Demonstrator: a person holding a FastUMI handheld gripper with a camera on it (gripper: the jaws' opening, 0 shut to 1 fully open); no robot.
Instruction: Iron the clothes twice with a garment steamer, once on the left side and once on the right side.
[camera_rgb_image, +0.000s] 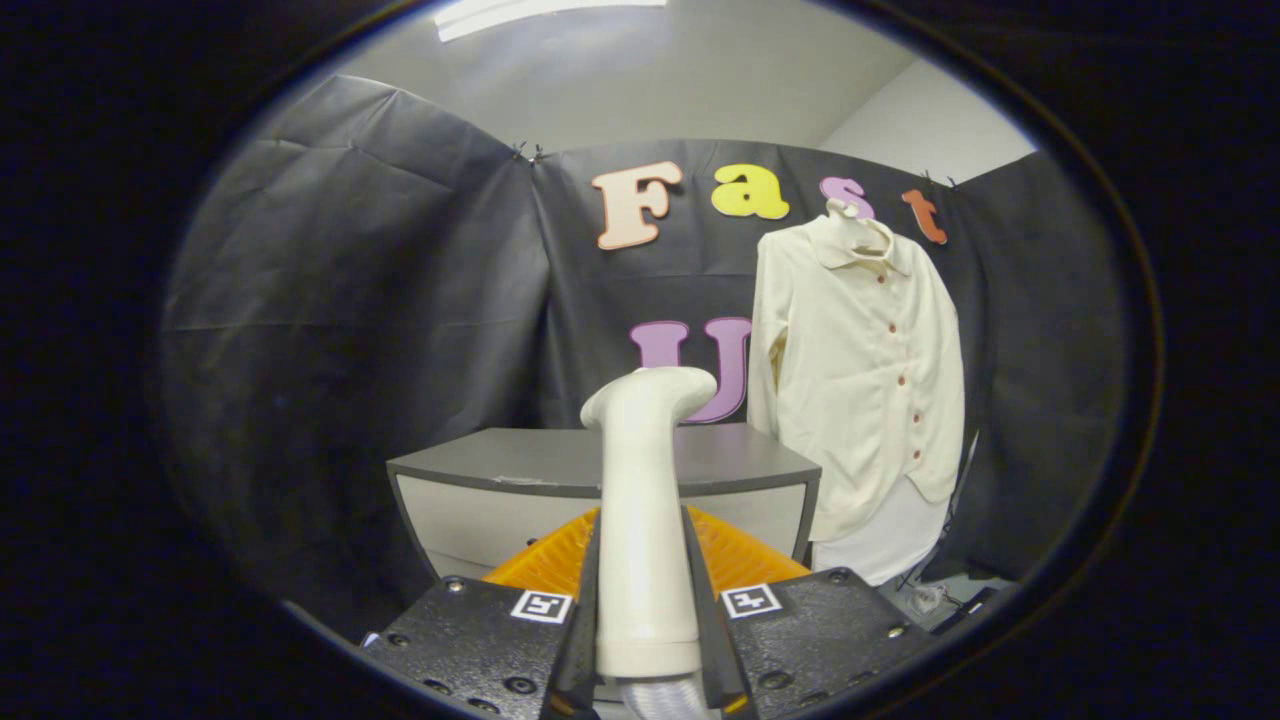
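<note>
Steamer: your garment steamer (645, 500) stands upright between the two fingers, its white handle rising ahead of them and its head bent over toward the shirt side at the top.
Tongs: your tongs (648, 610) are closed on the steamer's handle, with both black fingers (585, 620) pressed flat against its sides and no gap showing.
Pose: you are holding the tongs level and pointing forward into the booth, with the two marker tags facing up on either side of the handle.
Orange basket: a ribbed orange basket (545, 560) sits just beyond the fingers, partly hidden behind the handle.
Counter: the grey counter (500, 465) lies beyond the basket, against the black wall.
Shirt: the cream shirt (860, 370) hangs on a hanger (850, 215) to the right of the steamer head and well apart from it, buttoned down the front, its hem dropping below the counter's top edge.
Floor corner: cables (935, 595) lie below the shirt; you cannot tell more there.
</note>
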